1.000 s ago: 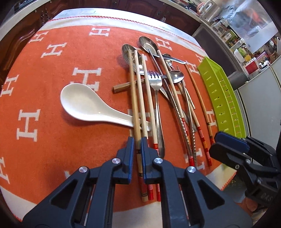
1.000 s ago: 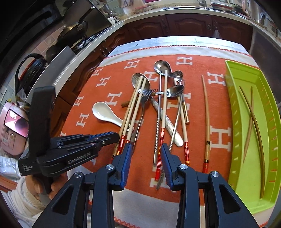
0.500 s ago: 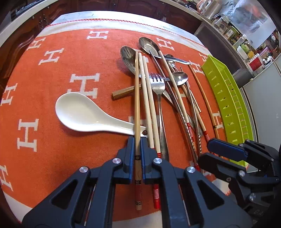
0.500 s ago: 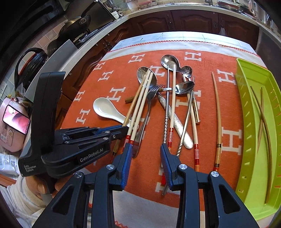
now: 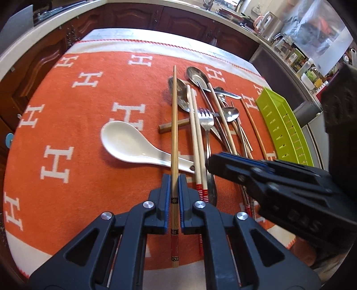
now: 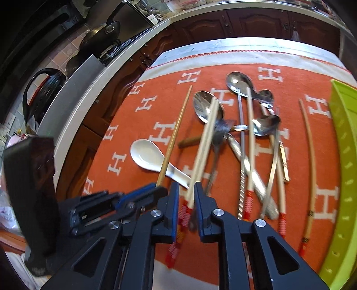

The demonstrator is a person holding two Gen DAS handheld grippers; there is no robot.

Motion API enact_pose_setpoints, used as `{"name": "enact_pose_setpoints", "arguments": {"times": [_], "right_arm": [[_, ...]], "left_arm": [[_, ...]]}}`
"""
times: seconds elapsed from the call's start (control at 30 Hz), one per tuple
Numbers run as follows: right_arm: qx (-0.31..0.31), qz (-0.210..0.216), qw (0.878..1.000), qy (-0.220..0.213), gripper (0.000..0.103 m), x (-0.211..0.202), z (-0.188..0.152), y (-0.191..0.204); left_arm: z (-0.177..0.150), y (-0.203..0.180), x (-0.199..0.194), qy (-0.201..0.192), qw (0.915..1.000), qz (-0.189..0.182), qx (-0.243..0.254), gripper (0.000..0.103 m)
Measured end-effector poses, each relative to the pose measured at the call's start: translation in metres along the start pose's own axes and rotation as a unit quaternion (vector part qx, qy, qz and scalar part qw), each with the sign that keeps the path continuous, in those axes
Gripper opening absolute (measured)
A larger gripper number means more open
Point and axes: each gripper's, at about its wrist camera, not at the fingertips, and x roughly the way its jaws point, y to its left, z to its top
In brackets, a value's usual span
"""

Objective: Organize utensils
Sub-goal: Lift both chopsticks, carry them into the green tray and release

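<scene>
Orange H-patterned cloth [image 5: 73, 125] covers the table. Left gripper [image 5: 174, 189] clamps a brown bamboo chopstick [image 5: 174, 125]. Right gripper [image 6: 186, 196], jaws narrowly parted, straddles two pale red-banded chopsticks [image 6: 204, 151].

Dark wood cabinets [image 5: 138, 15], pale countertop [image 6: 93, 89], pans [image 6: 100, 35] on stove, daylight

Brown chopstick [image 5: 174, 125] lifted above mixed utensils [image 5: 214, 116] piled on orange cloth.

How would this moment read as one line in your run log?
left gripper: shut on brown chopstick | right gripper: open around pale chopsticks | green tray: waiting
</scene>
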Motion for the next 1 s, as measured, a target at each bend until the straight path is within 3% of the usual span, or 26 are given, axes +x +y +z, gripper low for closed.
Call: {"name": "enact_pose_setpoints", "arguments": {"times": [0.5,0.67,0.8,1.0], "right_arm": [[-0.001,-0.062,0.998,0.032,0.009,0.054,0.024,0.006],[-0.002,-0.073,0.997,0.024,0.008,0.063,0.023,0.012],[0.017,-0.062,0.998,0.019,0.005,0.055,0.020,0.009],[0.040,-0.039,0.998,0.002,0.005,0.011,0.014,-0.002]], "left_arm": [[-0.002,0.022,-0.016,-0.010,0.9998,0.003,-0.019,0.004],[-0.002,0.026,-0.019,-0.010,0.9996,0.004,-0.025,0.004],[0.001,0.024,-0.024,-0.015,0.9996,0.003,-0.024,0.004],[0.008,0.008,-0.035,-0.014,0.9996,-0.019,-0.013,0.004]]}}
